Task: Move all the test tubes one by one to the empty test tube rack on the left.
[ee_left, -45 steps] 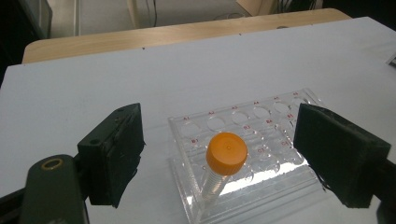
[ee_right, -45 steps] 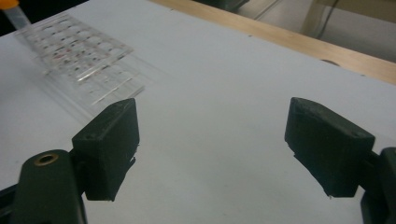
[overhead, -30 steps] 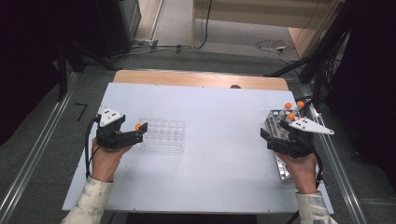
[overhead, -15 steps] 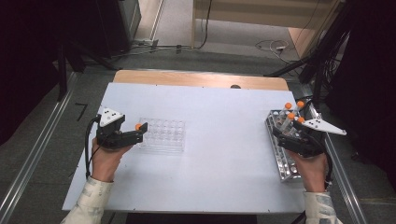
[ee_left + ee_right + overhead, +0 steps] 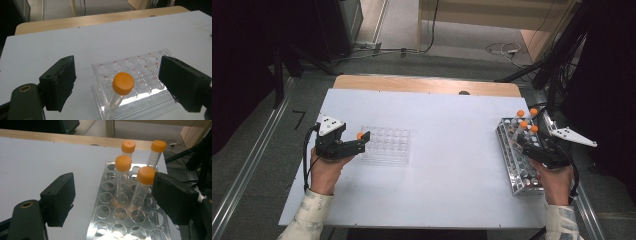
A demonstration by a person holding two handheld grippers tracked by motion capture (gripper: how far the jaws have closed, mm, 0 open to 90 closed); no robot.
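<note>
On the left, we see the left tool hovering at the near-left edge of the clear rack. Its jaws stand wide apart and grip nothing. Between them, in the left gripper view, one tube with an orange cap stands tilted in a hole in the second row, labelled B, near the rack's left end, touching neither pad. The rest of the clear rack's holes show bare.

Moving across, we cross the white surface, with a strip of bare wood along its far edge.

Now the right side: the metal rack lies lengthwise near the surface's right edge. Four capped tubes stand in its far end, two in front and two behind. The right tool sits low over that rack, jaws spread wide and holding nothing. In the right gripper view, the near-right tube leans just beside the right pad; whether they touch, we cannot tell. The near-left tube stands in the gap, well clear of the left pad. The two far tubes rise beyond the jaws.
</note>
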